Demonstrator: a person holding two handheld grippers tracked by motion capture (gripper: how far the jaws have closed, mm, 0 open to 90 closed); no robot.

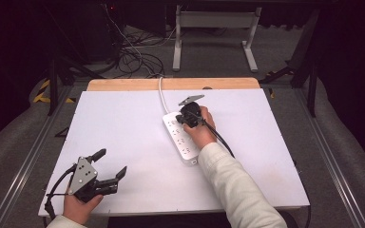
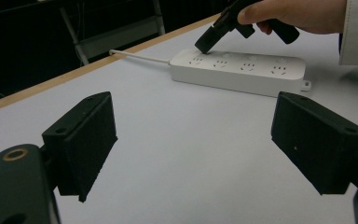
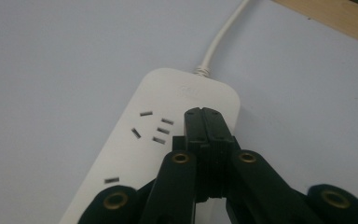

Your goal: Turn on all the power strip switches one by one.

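Power strip [image 1: 181, 134] lay mid-table with my right gripper [image 3: 207, 122] pinched together over its far end; left gripper [image 1: 110, 164] sat spread apart, near-left.

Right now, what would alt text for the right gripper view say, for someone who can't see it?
A black claw, its jaws shut together, presses its tip on a white power strip near the cord end, beside a group of socket slots. The strip lies on a white table, its white cord running toward the wooden edge.
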